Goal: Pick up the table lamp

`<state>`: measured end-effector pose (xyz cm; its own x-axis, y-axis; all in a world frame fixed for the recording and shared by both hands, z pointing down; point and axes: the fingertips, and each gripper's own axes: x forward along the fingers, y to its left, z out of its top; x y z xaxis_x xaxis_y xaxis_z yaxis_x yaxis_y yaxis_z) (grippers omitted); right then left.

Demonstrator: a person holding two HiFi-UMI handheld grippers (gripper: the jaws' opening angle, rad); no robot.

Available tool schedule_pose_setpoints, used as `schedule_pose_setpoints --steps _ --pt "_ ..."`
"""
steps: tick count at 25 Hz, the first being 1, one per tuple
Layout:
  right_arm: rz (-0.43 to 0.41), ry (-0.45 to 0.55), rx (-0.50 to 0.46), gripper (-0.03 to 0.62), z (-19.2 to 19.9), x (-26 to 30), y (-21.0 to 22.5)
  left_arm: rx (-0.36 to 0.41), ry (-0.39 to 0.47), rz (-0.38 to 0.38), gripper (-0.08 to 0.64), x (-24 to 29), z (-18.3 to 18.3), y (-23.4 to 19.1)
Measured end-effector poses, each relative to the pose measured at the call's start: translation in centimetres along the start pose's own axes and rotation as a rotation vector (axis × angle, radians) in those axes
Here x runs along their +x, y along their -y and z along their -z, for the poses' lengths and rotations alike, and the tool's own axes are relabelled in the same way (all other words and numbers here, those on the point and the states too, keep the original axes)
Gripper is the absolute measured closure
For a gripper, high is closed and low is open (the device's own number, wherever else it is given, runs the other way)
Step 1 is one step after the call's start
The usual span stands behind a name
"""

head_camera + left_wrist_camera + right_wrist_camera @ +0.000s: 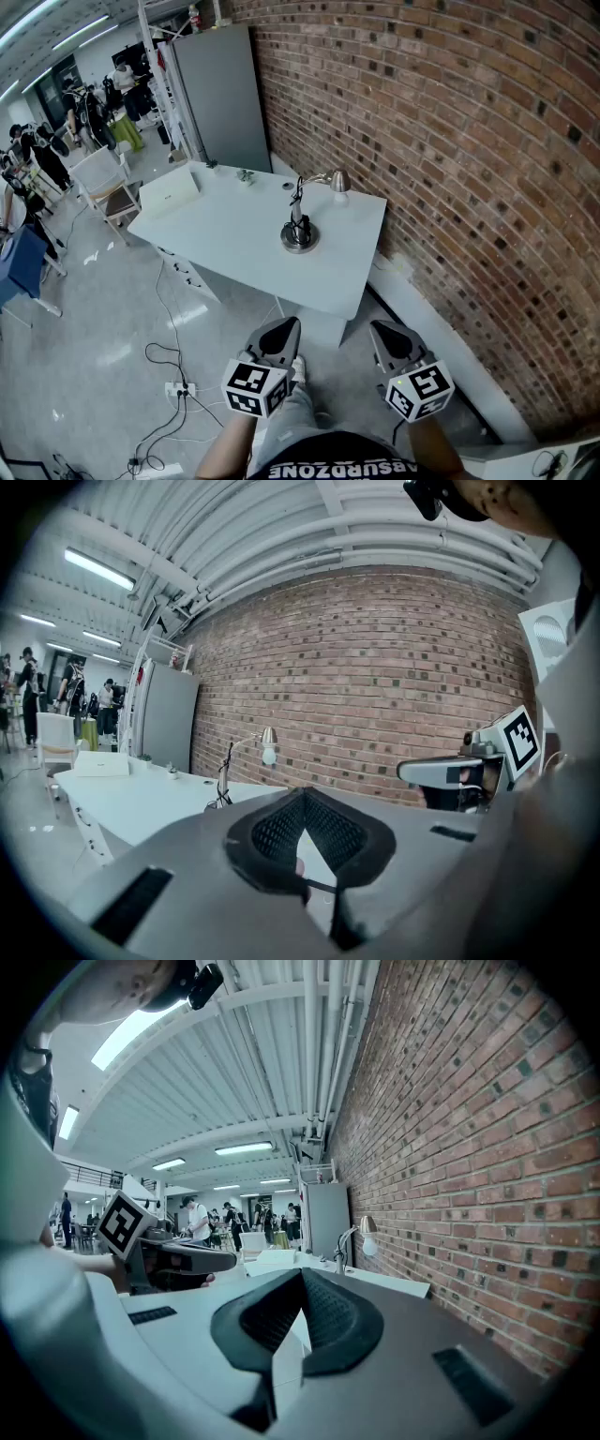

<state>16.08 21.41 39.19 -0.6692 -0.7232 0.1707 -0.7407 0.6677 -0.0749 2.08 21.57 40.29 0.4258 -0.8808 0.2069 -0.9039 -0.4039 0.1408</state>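
Note:
A small table lamp [300,225] with a round metal base, thin arm and bare bulb stands on the white table [234,234] near the brick wall; it also shows far off as the lamp [230,771] and the lamp [354,1239]. Both grippers hang well short of the table, near my body. My left gripper [281,336] is shut with nothing in it, its tips [305,803] meeting. My right gripper [386,337] is shut and empty too, its tips [300,1283] together. The right gripper [455,771] is seen from the left one, and the left gripper [178,1260] from the right.
A white box [169,195] and small items [246,175] lie at the table's far end. A grey cabinet [220,94] stands against the brick wall [450,141]. Cables and a power strip [178,389] lie on the floor at left. Chairs and people are further left.

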Motion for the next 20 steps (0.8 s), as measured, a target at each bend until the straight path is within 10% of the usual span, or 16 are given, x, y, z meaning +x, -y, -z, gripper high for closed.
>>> schedule_pose_setpoints --steps 20 --pt "0.050 0.018 0.000 0.595 -2.5 9.8 3.9 -0.007 0.002 0.020 0.554 7.4 -2.1 -8.2"
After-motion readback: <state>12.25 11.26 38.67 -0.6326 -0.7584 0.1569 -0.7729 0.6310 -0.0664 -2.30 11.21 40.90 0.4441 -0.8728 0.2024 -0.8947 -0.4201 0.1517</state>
